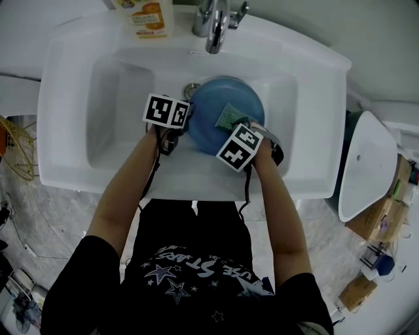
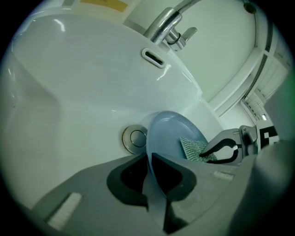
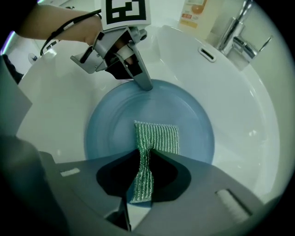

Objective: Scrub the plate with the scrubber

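Right now my right tongs [image 3: 144, 159] are squeezed shut on the green scrubber [image 3: 159, 136]. They pinch its near end, so it bunches up there. Its far end lies spread flat on the face of the blue plate [image 3: 184, 115], straight ahead of the jaws. The scrubber's long side runs the same way the jaws point, toward the top of the right gripper view.

My left tongs [image 2: 152, 166] are shut on the plate's rim and hold the plate tipped up. In the right gripper view they grip the plate's upper left edge. So the right tongs are the ones at the plate's face, and the left ones only hold it steady. I think the rubbing has to go across that face.

The plate sits in the middle of the white sink [image 1: 72, 98], just beside the round drain [image 2: 133, 137] and below the tap [image 1: 215, 26].

At the top of the head view stands a bottle [image 1: 147, 13] with an orange label, but its words are too blurry to read. The black shirt [image 1: 190, 275] has white stars and upside-down letters that I can't read for sure.
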Demonstrator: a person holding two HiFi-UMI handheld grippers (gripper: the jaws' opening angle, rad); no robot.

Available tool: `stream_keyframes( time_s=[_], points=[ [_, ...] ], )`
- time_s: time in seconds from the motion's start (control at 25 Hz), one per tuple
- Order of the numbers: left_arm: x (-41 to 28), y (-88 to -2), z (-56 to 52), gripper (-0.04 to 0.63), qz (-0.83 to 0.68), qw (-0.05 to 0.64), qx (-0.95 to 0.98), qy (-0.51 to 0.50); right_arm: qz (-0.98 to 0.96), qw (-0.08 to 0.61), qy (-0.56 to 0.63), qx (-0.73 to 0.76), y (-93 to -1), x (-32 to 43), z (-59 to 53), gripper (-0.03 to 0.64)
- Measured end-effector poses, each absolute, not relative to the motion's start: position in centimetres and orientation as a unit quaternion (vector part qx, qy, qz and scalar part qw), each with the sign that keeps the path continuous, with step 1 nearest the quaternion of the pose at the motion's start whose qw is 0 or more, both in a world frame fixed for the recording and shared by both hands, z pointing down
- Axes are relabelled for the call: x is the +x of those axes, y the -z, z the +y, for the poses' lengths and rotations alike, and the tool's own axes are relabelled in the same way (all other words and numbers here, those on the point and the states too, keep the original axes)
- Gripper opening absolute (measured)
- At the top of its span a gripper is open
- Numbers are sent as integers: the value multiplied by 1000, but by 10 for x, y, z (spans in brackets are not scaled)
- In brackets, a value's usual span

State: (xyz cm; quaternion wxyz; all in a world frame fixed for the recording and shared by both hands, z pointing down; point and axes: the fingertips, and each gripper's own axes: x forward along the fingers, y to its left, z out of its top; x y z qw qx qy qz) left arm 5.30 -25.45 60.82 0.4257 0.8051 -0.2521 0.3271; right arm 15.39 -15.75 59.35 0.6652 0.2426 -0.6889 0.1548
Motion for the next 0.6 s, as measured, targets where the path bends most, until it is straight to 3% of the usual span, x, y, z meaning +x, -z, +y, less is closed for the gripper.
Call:
stream_keyframes(
  time_s=[0.6],
  points=[
    [52, -610, -252, 49, -241, 435, 805, -323, -708, 618, -283, 189, -589, 95, -120, 104]
  ],
)
